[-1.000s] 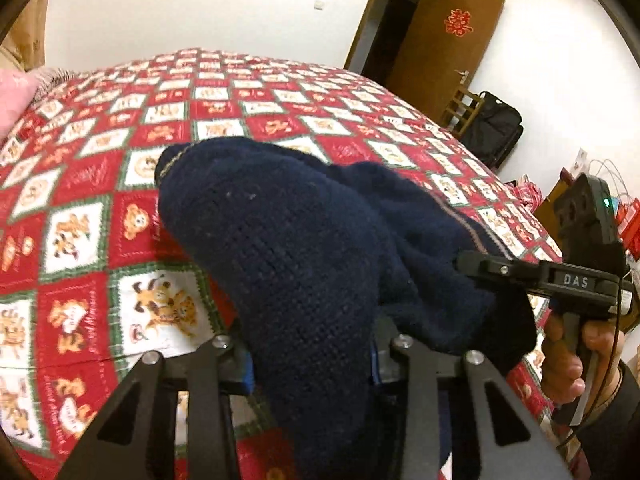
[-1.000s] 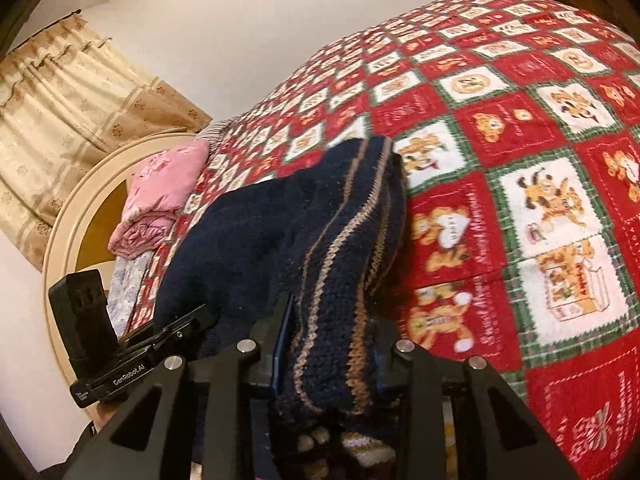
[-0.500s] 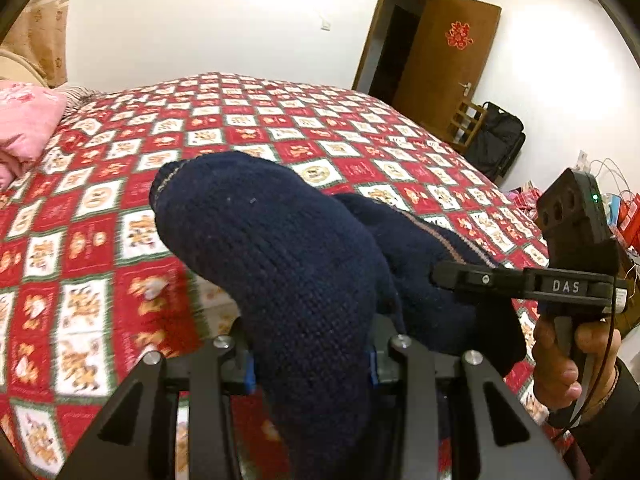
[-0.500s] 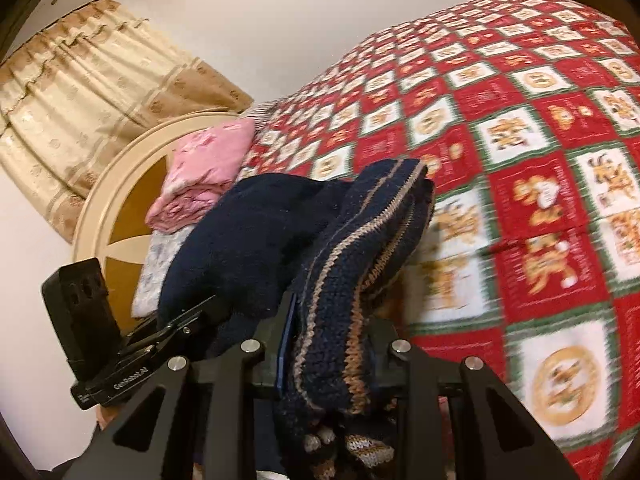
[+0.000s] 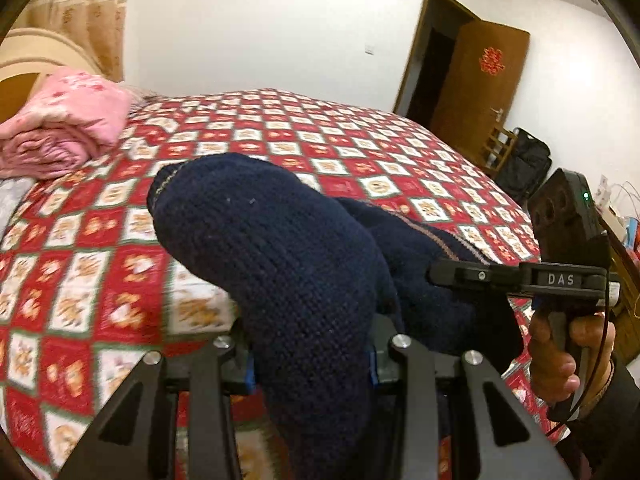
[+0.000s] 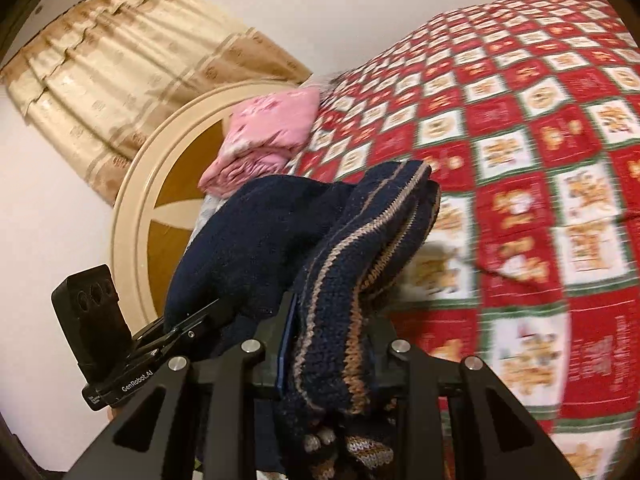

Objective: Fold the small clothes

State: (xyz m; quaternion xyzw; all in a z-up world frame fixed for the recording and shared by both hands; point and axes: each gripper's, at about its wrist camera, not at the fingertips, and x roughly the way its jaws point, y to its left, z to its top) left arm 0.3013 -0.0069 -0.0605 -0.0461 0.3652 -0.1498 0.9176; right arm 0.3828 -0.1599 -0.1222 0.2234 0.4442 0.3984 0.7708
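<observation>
A folded navy knit sweater (image 5: 280, 248) with tan stripes hangs above the red patchwork bedspread (image 5: 340, 140), carried between both grippers. My left gripper (image 5: 312, 364) is shut on its plain navy end. My right gripper (image 6: 332, 356) is shut on the striped, bunched end of the sweater (image 6: 352, 256). In the left wrist view the right gripper (image 5: 444, 272) reaches in from the right, held by a hand (image 5: 560, 356). In the right wrist view the left gripper (image 6: 200, 316) bites the sweater from the lower left.
Folded pink clothes (image 5: 60, 128) lie stacked by the cream headboard (image 6: 132, 184) at the head of the bed. Beige curtains (image 6: 120, 60) hang behind. A brown door (image 5: 480, 84), a wooden chair and a black bag (image 5: 524, 168) stand beyond the bed's far side.
Both grippers have lifted the sweater and carried it toward the head of the bed. The pink pile and headboard have come closer in both views. The grips are unchanged.
</observation>
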